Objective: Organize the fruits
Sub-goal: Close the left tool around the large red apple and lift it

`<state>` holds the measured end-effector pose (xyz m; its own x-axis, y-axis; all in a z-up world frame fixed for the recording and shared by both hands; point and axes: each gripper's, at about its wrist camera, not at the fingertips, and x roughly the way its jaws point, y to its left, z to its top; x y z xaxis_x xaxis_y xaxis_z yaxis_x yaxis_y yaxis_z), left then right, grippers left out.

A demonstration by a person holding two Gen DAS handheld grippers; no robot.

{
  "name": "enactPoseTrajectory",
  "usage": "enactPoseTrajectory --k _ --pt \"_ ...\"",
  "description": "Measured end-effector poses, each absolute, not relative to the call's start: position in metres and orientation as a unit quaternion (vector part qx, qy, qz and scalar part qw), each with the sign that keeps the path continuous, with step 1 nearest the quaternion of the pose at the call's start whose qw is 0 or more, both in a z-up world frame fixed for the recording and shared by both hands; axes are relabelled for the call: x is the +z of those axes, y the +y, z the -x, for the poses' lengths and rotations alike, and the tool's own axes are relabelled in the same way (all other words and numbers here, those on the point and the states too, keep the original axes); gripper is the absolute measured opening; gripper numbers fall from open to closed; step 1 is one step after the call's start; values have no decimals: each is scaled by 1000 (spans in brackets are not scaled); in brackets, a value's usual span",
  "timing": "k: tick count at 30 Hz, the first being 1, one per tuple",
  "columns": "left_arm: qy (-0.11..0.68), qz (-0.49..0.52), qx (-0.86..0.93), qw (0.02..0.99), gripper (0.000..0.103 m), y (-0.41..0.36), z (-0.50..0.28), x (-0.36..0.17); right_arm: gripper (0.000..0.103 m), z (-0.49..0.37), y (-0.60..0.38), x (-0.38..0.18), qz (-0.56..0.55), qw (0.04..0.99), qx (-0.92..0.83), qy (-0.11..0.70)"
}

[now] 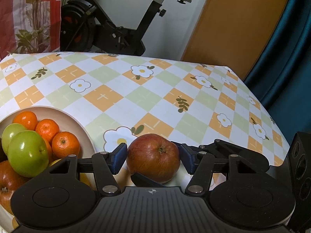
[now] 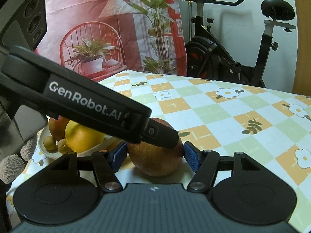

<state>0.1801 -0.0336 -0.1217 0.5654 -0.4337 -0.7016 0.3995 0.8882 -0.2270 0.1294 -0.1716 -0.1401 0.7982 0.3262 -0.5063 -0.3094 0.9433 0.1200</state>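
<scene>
A red apple [image 1: 153, 157] lies on the checked tablecloth between the blue pads of my left gripper [image 1: 153, 158]. The pads stand at its two sides, close or just touching. The same apple [image 2: 155, 162] lies between the blue pads of my right gripper [image 2: 154, 158], with a small gap on each side. The left gripper's black body [image 2: 77, 101] crosses the right wrist view over the apple. A beige bowl [image 1: 77, 124] at the left holds green apples [image 1: 27, 153], tangerines [image 1: 64, 142] and another red apple [image 1: 5, 182].
In the right wrist view the bowl [image 2: 43, 143] also holds a yellow citrus [image 2: 81, 136] and small brown fruits [image 2: 48, 142]. The flowered tablecloth [image 1: 155, 89] stretches ahead. An exercise bike [image 1: 108, 25] stands behind the table, an orange panel and blue curtain at the right.
</scene>
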Motion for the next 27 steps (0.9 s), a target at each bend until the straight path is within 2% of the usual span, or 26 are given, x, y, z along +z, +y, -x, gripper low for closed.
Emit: enactPoseTrajectory --k 27 --pt "362 37 -211 907 62 -33 -103 -118 66 -68 -158 -122 -2 945 173 276"
